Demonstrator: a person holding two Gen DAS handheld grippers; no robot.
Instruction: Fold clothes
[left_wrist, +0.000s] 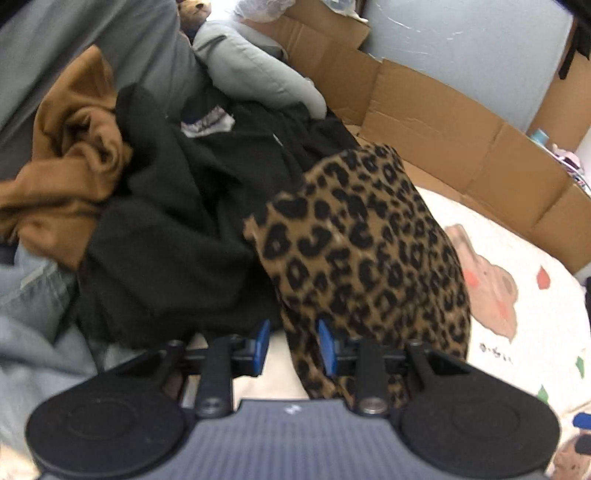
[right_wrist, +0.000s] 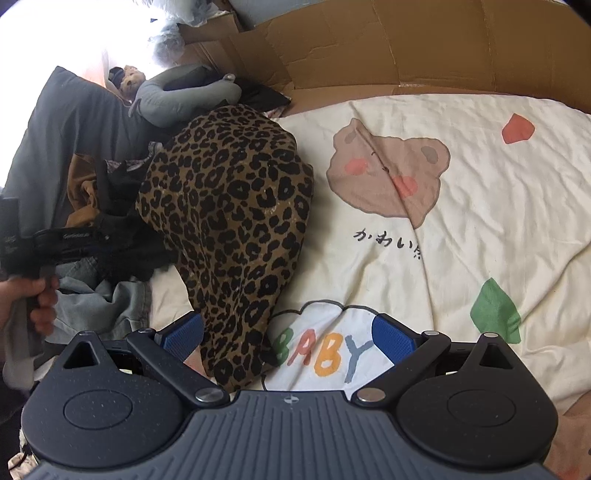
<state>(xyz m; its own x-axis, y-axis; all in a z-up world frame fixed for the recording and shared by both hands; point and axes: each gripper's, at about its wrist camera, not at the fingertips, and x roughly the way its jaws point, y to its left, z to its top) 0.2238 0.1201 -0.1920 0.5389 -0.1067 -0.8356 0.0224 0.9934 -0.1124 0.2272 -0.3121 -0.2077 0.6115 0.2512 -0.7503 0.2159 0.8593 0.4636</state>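
The right gripper (right_wrist: 288, 338) gapes wide and empty; beyond its right finger spreads bare cream bedsheet (right_wrist: 480, 206), with the leopard-print garment (right_wrist: 236, 206) ahead of its left finger. Only the left wrist view shows the left gripper (left_wrist: 293, 345), fingers narrowly parted, gripping nothing, garment edge (left_wrist: 362, 251) just ahead.

This is a home bedroom — a bed (right_wrist: 480, 221) with a cream children's cover printed with a bear and the word "BABY". A teddy bear (right_wrist: 129, 83), a grey pillow (right_wrist: 177, 99) and a pile of clothes (left_wrist: 166, 221) lie on it — flattened cardboard (left_wrist: 443, 129) stands behind.
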